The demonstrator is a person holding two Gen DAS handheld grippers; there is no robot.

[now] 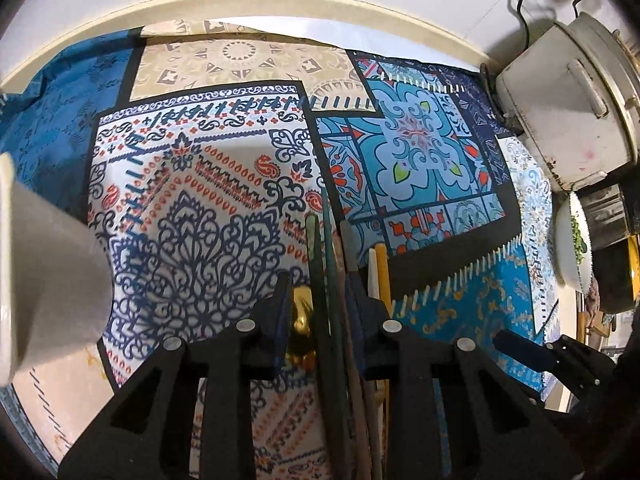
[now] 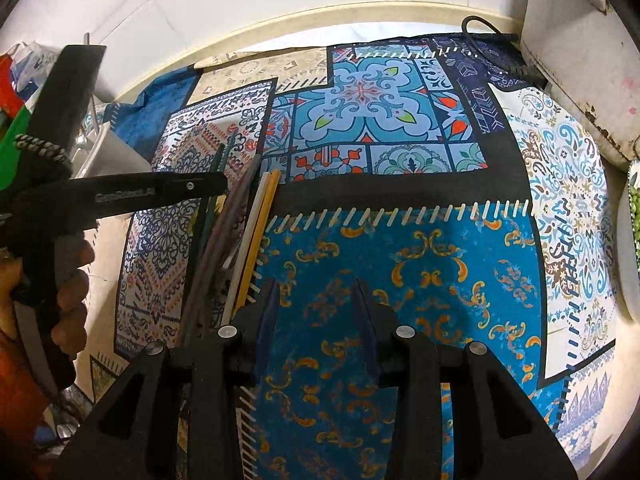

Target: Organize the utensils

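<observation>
Several chopsticks (image 1: 314,240), green and brown among them, stand bunched between the jaws of my left gripper (image 1: 318,284). The jaws are drawn in narrow around the bundle, and their blue pads sit against its sides. A gold spoon (image 1: 301,312) shows in the same gap, against the left pad. Two more sticks, one white and one yellow (image 1: 378,276), lie just outside my right-hand finger, beside the clamped bunch and pointing the same way. I cannot tell whether the tips of the bundle touch the patterned tablecloth (image 1: 200,200) or hang just over it.

Seen from the right wrist, the sticks fan out under the left gripper's black finger, while a person's hand (image 2: 68,280) wraps its handle at the left edge. My right gripper (image 2: 316,286) hangs over the blue-and-gold patch of the cloth, jaws parted with nothing but fabric between them, near the bundle and to its right.

At the cloth's left edge stands a white container (image 1: 40,260). A white rice cooker (image 1: 560,100) stands at the right edge, its black cord (image 2: 492,40) trailing along the back, and a plate of green food (image 1: 572,248) sits just in front of it.
</observation>
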